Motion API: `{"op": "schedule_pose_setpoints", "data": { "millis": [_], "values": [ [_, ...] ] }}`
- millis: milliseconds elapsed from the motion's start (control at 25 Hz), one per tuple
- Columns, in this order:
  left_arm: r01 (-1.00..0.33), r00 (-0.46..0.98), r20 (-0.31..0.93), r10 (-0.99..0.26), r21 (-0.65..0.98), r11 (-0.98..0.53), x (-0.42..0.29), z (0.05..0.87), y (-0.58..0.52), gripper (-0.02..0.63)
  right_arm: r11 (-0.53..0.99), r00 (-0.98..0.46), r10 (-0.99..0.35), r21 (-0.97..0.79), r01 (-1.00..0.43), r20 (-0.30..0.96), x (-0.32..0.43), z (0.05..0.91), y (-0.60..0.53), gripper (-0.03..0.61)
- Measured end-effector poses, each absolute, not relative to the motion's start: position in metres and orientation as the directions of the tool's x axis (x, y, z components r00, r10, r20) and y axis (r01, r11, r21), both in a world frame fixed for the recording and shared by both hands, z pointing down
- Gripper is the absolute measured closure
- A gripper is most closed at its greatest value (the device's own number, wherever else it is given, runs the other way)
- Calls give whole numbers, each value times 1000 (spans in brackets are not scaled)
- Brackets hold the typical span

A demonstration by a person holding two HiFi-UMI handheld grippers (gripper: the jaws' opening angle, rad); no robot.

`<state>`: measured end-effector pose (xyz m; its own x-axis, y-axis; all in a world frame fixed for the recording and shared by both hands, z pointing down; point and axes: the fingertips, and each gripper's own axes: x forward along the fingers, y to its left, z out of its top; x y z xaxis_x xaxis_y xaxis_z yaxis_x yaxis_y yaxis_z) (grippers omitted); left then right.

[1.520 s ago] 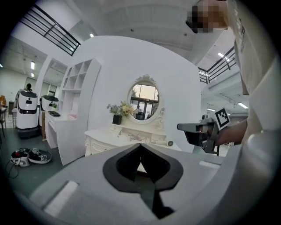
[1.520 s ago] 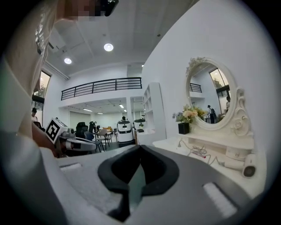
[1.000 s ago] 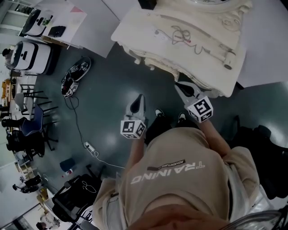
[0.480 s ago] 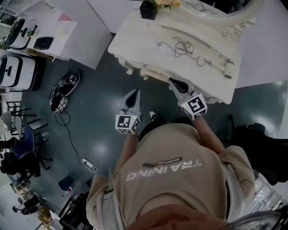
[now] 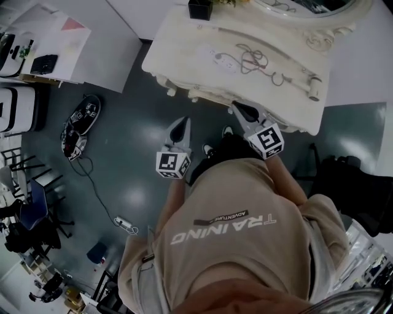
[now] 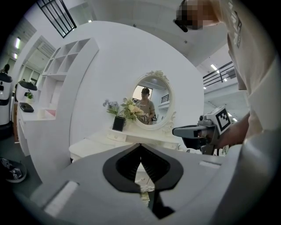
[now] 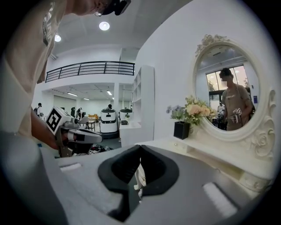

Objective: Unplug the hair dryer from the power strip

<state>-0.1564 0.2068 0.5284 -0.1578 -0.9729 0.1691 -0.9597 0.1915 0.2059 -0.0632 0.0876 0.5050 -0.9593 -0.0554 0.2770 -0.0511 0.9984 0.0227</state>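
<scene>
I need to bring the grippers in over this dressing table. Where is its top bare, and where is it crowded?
Bare: the left end of the dressing table, between the black flower pot and the front edge, and the front strip just ahead of the right gripper. Crowded: the middle, where the tangled cord lies.

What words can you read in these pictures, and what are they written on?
"TRAINING": big letters on the person's beige shirt, upside down in the head view.
"ADVENTURE": small letters right beside it on the same shirt.
Papers at the upper left of the head view: too small to read.
</scene>
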Motion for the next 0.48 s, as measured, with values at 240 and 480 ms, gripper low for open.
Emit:
{"op": "schedule_pose_setpoints", "data": {
  "millis": [240,480],
  "values": [
    [-967,-142,195,-970,182,178,-200,538,171,606,998,-956,-52,-5,-56,288,-106,527,57,574],
    [-986,-117,230,-966,91,141,-239,511,111,606,993,-968,-100,-43,-113,228,-130,522,-5,574]
  ]
}}
